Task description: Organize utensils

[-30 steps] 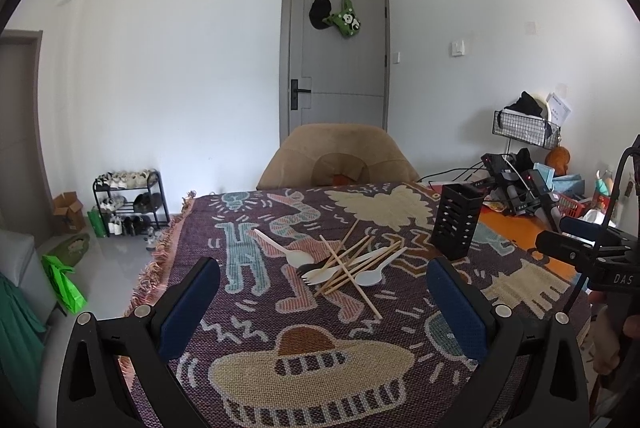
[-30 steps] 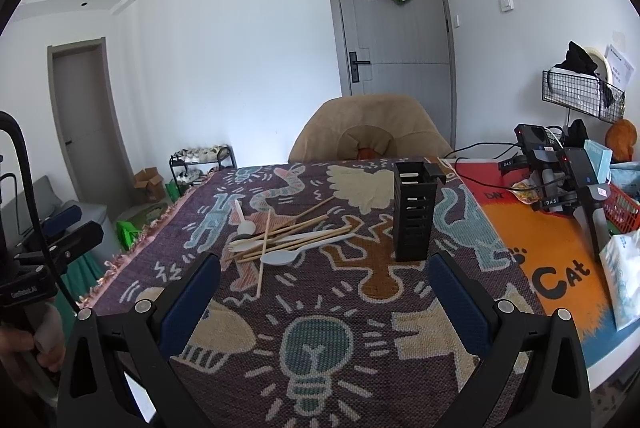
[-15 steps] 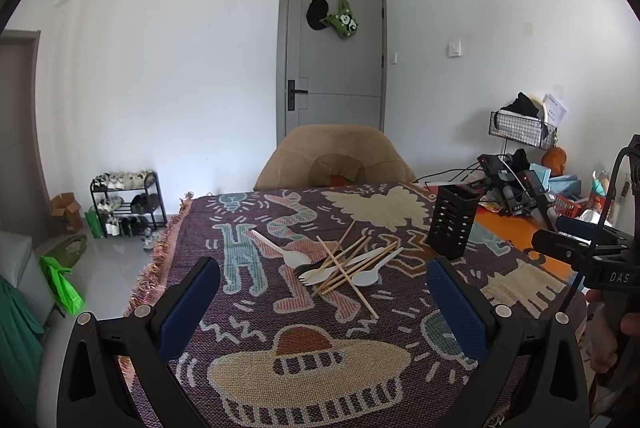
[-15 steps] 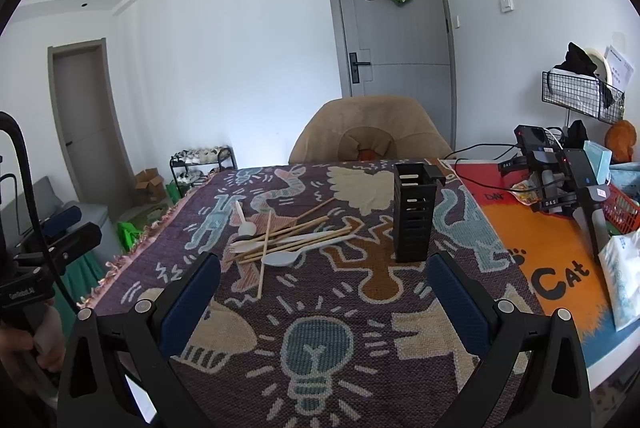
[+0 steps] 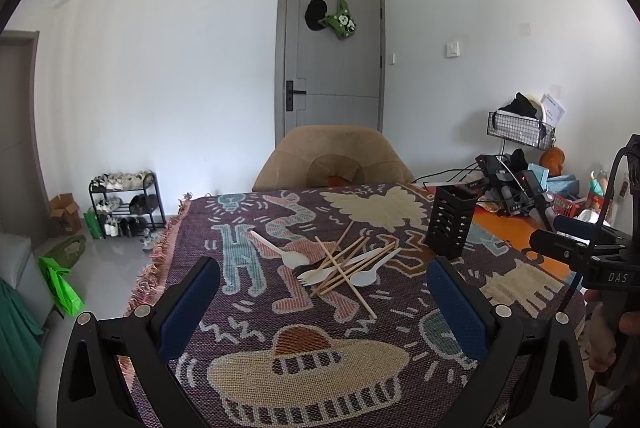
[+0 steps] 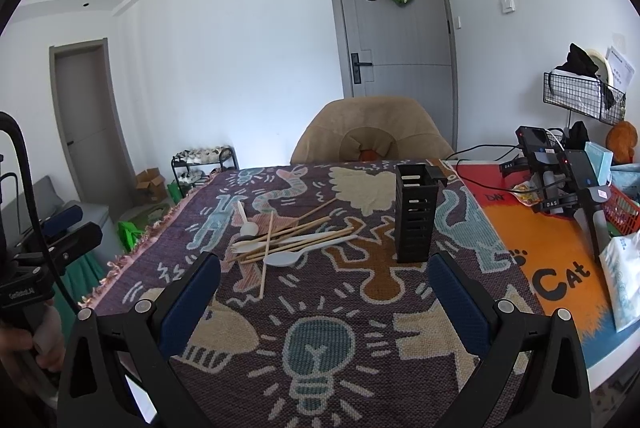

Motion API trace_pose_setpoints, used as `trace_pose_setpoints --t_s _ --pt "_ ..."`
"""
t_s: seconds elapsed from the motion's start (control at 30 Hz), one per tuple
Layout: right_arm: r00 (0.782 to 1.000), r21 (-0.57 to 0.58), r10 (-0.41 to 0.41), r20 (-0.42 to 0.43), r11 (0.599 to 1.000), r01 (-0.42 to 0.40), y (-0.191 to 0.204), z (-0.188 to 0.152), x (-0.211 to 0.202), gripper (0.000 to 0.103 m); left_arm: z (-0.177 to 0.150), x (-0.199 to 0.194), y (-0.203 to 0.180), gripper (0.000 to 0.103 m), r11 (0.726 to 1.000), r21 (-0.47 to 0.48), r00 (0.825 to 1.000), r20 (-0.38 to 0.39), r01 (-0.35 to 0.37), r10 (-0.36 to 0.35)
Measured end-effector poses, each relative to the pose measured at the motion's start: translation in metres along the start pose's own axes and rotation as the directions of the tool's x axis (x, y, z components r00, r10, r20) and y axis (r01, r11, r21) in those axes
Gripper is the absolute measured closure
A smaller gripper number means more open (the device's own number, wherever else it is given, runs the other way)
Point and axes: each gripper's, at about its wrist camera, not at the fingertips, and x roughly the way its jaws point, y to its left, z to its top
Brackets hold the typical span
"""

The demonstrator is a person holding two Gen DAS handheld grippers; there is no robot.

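The surface (image 5: 224, 312) is carrying a purple woven cloth (image 6: 360, 312) with cartoon figures, a light bulb and a hat worked into it. To the right of the cloth, an orange mat (image 6: 556, 260) printed with "Cat" is lying on the same surface.

The utensils (image 5: 340, 264) are lying in a loose crossed pile near the middle of the cloth: white plastic spoons, a white fork and several wooden chopsticks. A black slotted holder (image 6: 416, 214) is standing upright just to the right of the pile, apart from it.

The left gripper (image 5: 320, 312) is hovering above the near edge of the cloth; its fingers (image 5: 188, 312) are spreading wide and gripping nothing. The right gripper (image 6: 324, 304) is hovering likewise, fingers (image 6: 460, 304) wide apart and empty.

Behind the surface, a tan chair (image 5: 334, 163) is standing before a grey door (image 6: 396, 15), on which a black hat and a green bag are hanging. A shoe rack (image 5: 126, 203) is standing against the white wall at left. A wire basket (image 6: 584, 95) is hanging on the right wall.
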Motion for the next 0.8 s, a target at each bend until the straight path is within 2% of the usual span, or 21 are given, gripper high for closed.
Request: trace_pose_setpoints --t_s 0.33,0.7,0.73,0.8 --pt "1.0 0.001 0.009 -0.007 1.0 -0.009 0.002 -0.001 0.003 0.0 -0.001 0.003 0.004 0.0 1.0 -0.014 1.0 -0.008 0.004 -0.004" --pt "0.999 0.009 0.019 -0.041 1.0 -0.018 -0.006 -0.004 0.027 0.0 -0.01 0.03 0.018 0.001 0.999 -0.046 0.999 -0.047 0.002 -0.004" --pt "0.999 0.008 0.02 -0.049 1.0 -0.02 -0.006 -0.005 0.031 0.0 -0.011 0.034 0.019 0.001 0.999 -0.045 0.998 -0.057 0.001 -0.003" --pt "0.998 0.005 0.028 -0.06 1.0 -0.028 -0.007 -0.006 0.038 0.004 -0.015 0.045 0.021 0.01 0.999 -0.038 0.996 -0.085 -0.002 -0.001"
